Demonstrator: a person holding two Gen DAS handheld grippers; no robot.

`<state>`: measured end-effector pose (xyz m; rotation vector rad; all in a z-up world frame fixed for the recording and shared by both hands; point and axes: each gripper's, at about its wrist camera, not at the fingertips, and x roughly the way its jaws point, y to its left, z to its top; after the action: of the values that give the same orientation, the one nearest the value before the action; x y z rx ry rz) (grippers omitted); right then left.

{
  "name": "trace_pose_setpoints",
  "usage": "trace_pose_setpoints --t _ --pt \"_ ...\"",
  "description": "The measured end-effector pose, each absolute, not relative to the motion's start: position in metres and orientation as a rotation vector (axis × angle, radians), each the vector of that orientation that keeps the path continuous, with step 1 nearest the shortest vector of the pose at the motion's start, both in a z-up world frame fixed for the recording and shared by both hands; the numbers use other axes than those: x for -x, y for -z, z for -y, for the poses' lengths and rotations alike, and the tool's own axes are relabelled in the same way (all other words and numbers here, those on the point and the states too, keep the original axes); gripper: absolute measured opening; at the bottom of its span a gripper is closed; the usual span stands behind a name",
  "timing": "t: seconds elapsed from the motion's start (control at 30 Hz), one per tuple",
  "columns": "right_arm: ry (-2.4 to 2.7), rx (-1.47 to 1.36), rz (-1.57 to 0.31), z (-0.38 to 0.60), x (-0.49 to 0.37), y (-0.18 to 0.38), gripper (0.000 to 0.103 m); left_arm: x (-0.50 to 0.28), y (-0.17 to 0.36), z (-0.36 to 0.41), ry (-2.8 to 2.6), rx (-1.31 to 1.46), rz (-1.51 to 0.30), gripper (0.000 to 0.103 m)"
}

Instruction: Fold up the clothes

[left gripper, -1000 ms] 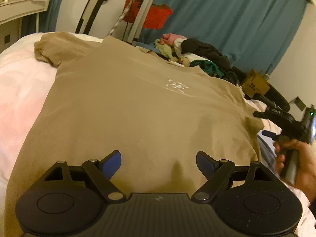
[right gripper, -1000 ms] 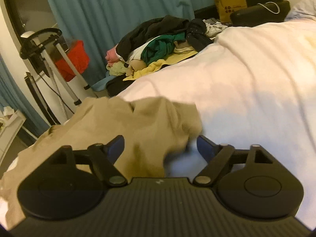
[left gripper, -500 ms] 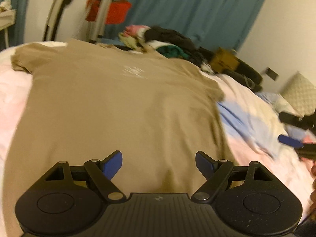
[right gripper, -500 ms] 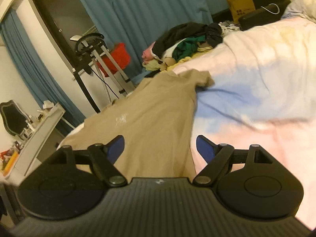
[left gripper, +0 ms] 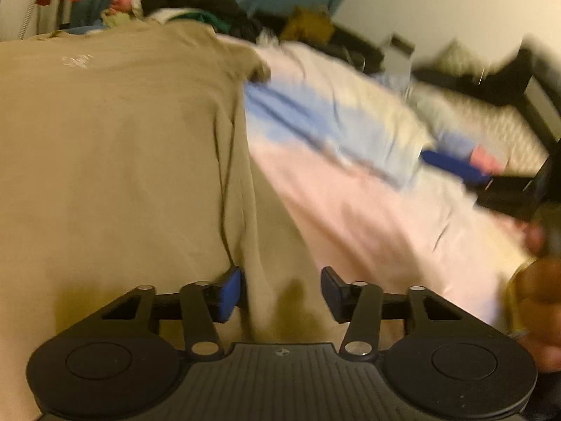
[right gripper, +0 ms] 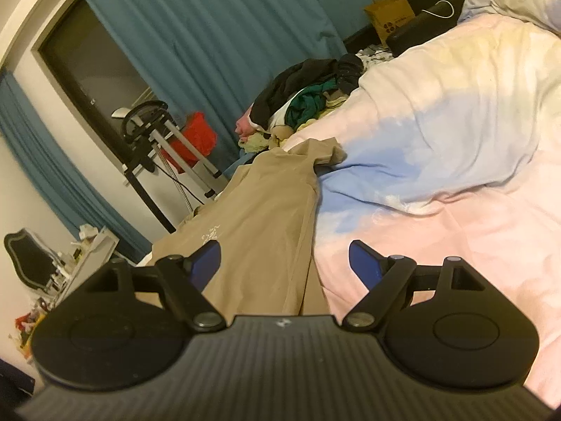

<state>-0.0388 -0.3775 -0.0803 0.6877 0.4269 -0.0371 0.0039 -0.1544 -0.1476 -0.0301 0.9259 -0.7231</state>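
Observation:
A tan T-shirt with a small white chest print lies spread flat on the bed; it also shows in the right wrist view. My left gripper is partly open and sits low over the shirt's right bottom edge, with a ridge of tan cloth between its jaws. My right gripper is open and empty, above the same right side edge of the shirt. The right gripper also shows, blurred, at the right of the left wrist view.
The bed has a pink, blue and white cover. A pile of mixed clothes lies at the far edge of the bed. A fitness machine, a red tub, blue curtains and a cluttered shelf stand beyond.
My left gripper has swung right, from the shirt's middle to its right bottom edge, and its jaws have narrowed. My right gripper has drawn back from the sleeve toward the hem.

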Motion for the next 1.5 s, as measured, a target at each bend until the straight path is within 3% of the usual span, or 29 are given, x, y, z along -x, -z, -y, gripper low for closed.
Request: trace_pose_setpoints --t 0.03,0.1,0.3,0.57,0.6,0.67,0.73,0.8,0.97,1.17,1.5 --pt "0.036 -0.685 -0.423 0.378 0.039 0.081 0.083 -0.003 0.149 0.158 0.716 0.020 -0.922 0.018" --pt "0.040 -0.677 -0.414 0.378 0.039 0.081 0.083 -0.001 0.150 0.165 0.702 0.006 -0.910 0.003" --pt "0.048 -0.711 -0.368 0.389 0.042 0.079 0.083 0.004 0.130 0.188 0.802 0.052 -0.855 0.003" --pt "0.042 -0.699 -0.347 0.394 0.045 0.078 0.084 -0.006 0.169 0.240 0.810 -0.022 -1.000 0.006" --pt "0.031 -0.690 -0.352 0.393 0.044 0.078 0.084 -0.008 0.168 0.238 0.813 -0.008 -1.005 0.010" --pt "-0.003 -0.679 -0.353 0.389 0.041 0.077 0.084 -0.010 0.166 0.232 0.819 0.026 -1.017 0.033" --pt "-0.037 -0.669 -0.353 0.384 0.038 0.076 0.084 -0.011 0.158 0.221 0.793 0.047 -1.017 0.068" --pt "-0.066 -0.670 -0.321 0.382 0.039 0.073 0.084 -0.009 0.147 0.209 0.768 0.039 -0.996 0.081" --pt "-0.134 -0.748 -0.209 0.387 0.039 0.069 0.084 -0.014 0.122 0.149 0.700 0.060 -0.957 0.083" --pt "-0.177 -0.910 -0.253 0.405 -0.053 0.072 0.084 -0.021 0.101 0.072 0.553 0.069 -0.863 0.086" --pt "-0.101 -1.121 -0.426 0.442 -0.213 0.189 0.082 -0.060 0.125 0.007 0.390 0.374 -0.859 0.087"
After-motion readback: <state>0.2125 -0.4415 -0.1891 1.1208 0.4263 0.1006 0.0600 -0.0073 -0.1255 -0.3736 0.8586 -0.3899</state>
